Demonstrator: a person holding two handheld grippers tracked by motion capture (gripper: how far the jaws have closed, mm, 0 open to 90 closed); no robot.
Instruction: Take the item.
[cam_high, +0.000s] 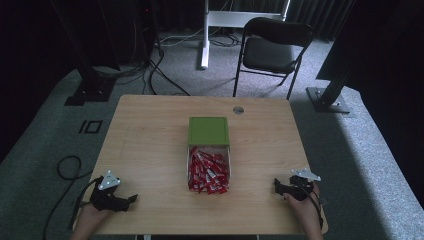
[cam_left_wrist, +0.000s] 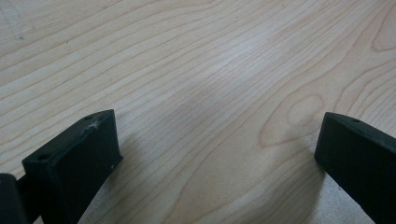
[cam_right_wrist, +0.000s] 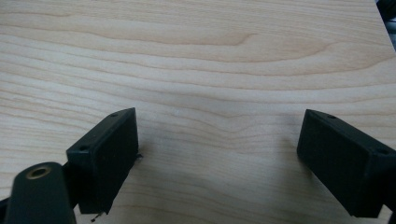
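both grippers' fingers are spread wide, with bare wood between them. in the left gripper view the two black fingers (cam_left_wrist: 74, 158) rise from the bottom corners, far apart, pinching nothing, their tips low over the table (cam_left_wrist: 201, 70). in the right gripper view the fingers (cam_right_wrist: 105, 156) stand the same way, wide apart over pale wood grain, with the far table edge and dark floor just showing at 1 o'clock.

from the high view, the left gripper (cam_high: 131, 199) lies at about 8 o'clock on the table (cam_high: 145, 135), near the front edge, jaws pointing toward 3 o'clock, held by the left hand (cam_high: 92, 215) coming in from the bottom. a grey plate sits on top of it and a black cable (cam_high: 67, 170) loops off the table's side onto the carpet. the right gripper (cam_high: 276, 186) lies at about 4 o'clock, near the front right corner, jaws pointing toward 9 o'clock, with the right hand (cam_high: 302, 205) behind it.

between them, at the table's centre, stands a clear box (cam_high: 229, 157) full of red sachets (cam_high: 207, 172). a green lid (cam_high: 208, 131) lies at the box's 12 o'clock end, touching or overlapping it. both grippers are well apart from the box.

a small round grommet (cam_high: 238, 110) sits in the tabletop at 1 o'clock. beyond the table, a black chair (cam_high: 272, 47) stands on the carpet at 1 o'clock.
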